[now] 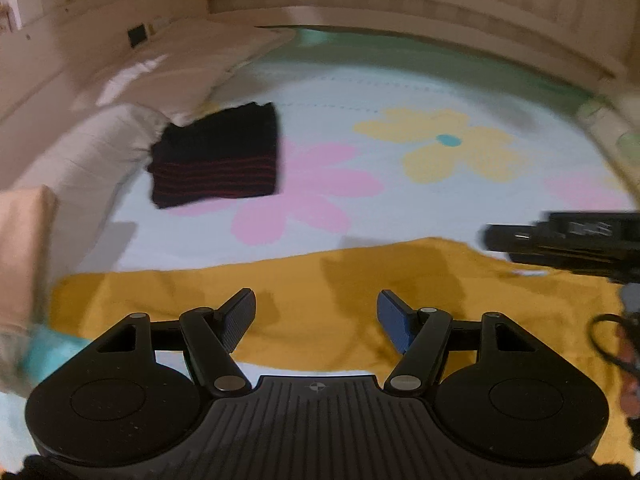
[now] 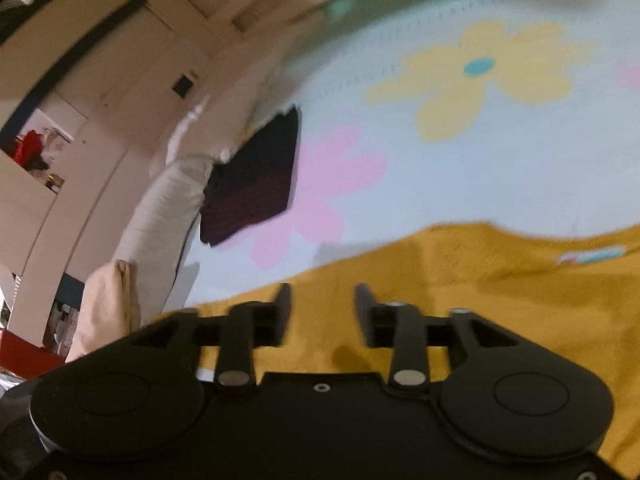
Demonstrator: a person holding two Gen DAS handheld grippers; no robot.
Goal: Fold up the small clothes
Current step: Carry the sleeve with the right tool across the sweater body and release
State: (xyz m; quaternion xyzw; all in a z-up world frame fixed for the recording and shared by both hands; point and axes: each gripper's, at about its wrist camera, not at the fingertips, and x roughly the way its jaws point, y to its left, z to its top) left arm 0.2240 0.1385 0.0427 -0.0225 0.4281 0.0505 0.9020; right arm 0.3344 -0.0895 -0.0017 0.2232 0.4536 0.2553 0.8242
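Left wrist view: left gripper (image 1: pixel 316 314) at 6 o'clock, jaws wide, nothing between them, poised over yellow garment (image 1: pixel 304 300). Garment spread flat across lower part of bed (image 1: pixel 400 208), running from 8 o'clock to 4 o'clock, wrinkled, shadowed under the fingers. Folded black cloth (image 1: pixel 218 156) with thin red stripes at 10 o'clock, well apart from the garment, lying on a pink flower print and touching a pale pillow (image 1: pixel 76 160). Yellow flower print at 1 o'clock. Right gripper (image 1: pixel 560 240) entering at 3 o'clock, dark and blurred, just above the garment's far edge; jaws not readable from this side. Wooden headboard (image 1: pixel 400 4) across 12 o'clock.

Right wrist view: tilted and blurred. Right gripper (image 2: pixel 322 312) at 6 o'clock, jaws parted to a middling gap, empty, hanging over the yellow garment (image 2: pixel 480 300); contact with fabric not clear. Garment filling 3 to 6 o'clock, small pale print (image 2: pixel 592 256) on it at 3 o'clock. Black cloth (image 2: pixel 256 184) at 9 o'clock beside the pillow (image 2: pixel 168 208). Bed (image 2: pixel 480 168) sheet with flower prints from 12 to 2 o'clock. Wall and door at 10 o'clock.
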